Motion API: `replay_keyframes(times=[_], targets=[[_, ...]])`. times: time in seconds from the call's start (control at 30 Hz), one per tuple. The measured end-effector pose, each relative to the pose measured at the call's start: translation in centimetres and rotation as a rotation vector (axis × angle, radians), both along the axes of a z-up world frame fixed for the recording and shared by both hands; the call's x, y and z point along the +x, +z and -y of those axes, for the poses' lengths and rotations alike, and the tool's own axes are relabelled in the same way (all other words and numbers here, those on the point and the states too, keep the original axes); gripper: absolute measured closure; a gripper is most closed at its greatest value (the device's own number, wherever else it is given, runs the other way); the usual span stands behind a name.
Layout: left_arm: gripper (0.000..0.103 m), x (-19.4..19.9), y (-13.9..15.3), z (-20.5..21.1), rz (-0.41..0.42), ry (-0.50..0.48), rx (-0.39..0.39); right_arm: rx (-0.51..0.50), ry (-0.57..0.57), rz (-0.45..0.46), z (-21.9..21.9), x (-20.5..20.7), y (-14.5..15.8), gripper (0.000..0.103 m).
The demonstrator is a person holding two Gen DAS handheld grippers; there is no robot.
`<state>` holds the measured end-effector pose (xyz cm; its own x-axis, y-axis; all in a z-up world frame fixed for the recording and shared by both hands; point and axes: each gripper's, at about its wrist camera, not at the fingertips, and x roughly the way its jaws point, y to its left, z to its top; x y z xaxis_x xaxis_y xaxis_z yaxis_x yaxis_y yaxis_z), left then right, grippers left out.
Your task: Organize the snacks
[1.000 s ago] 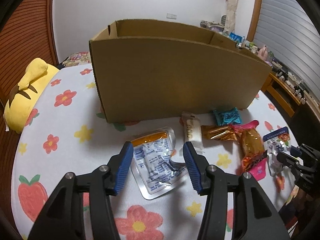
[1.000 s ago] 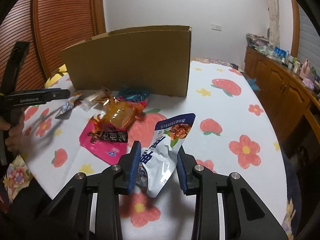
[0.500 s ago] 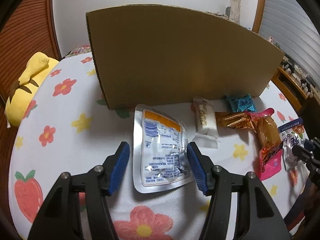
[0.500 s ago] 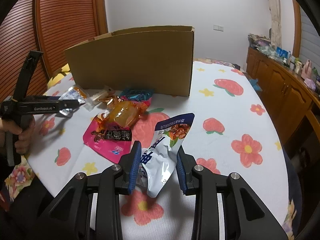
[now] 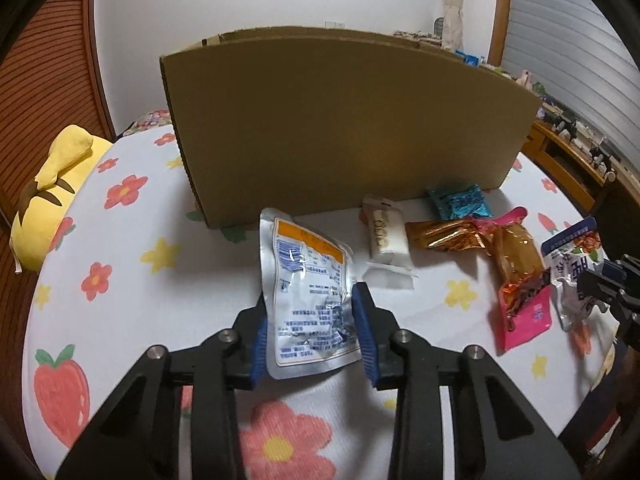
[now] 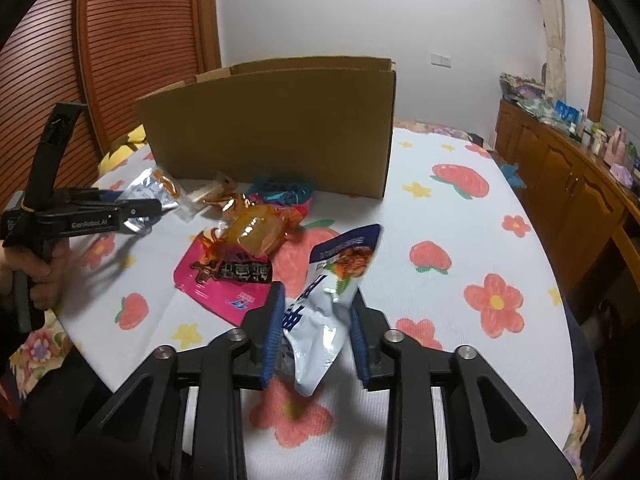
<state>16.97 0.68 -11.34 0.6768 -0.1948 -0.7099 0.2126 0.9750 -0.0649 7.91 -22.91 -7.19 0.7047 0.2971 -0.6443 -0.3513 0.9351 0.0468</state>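
My left gripper [image 5: 312, 336] is shut on a silver pouch with an orange band [image 5: 306, 296] and holds it tilted up off the table in front of the cardboard box [image 5: 344, 120]. My right gripper [image 6: 316, 332] is shut on a white and blue snack bag [image 6: 332, 296] and holds it above the table. On the table lie a white bar [image 5: 386, 234], a teal packet [image 5: 458, 200], a gold wrapper [image 5: 444, 234], an amber packet [image 5: 518, 264] and a pink packet [image 6: 228, 276]. The left gripper with its pouch also shows in the right wrist view [image 6: 140, 210].
The open-topped box [image 6: 272, 132] stands at the back of the flower-print tablecloth [image 5: 120, 264]. A yellow plush toy [image 5: 48, 200] lies at the left edge. A wooden sideboard [image 6: 568, 184] with small items runs along the right wall.
My left gripper has closed on the silver pouch and lifted it off the table. My right gripper still holds the white and blue bag, a little higher and more tilted.
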Motion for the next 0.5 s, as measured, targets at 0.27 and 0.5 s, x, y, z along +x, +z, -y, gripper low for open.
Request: replay_keyframes(times=[0.27,0.5], targets=[[0.08,-1.7,1.2,0.4,0.043,-0.031,-0.028,-0.001,0.035,0.016,-0.9,-0.2,1.0,0.085],[0.08,-2.9,2.1,1.0,0.07,-0.055,-0.036,-0.013,0.049,0.021,-1.4,-0.2,1.1,0.087]])
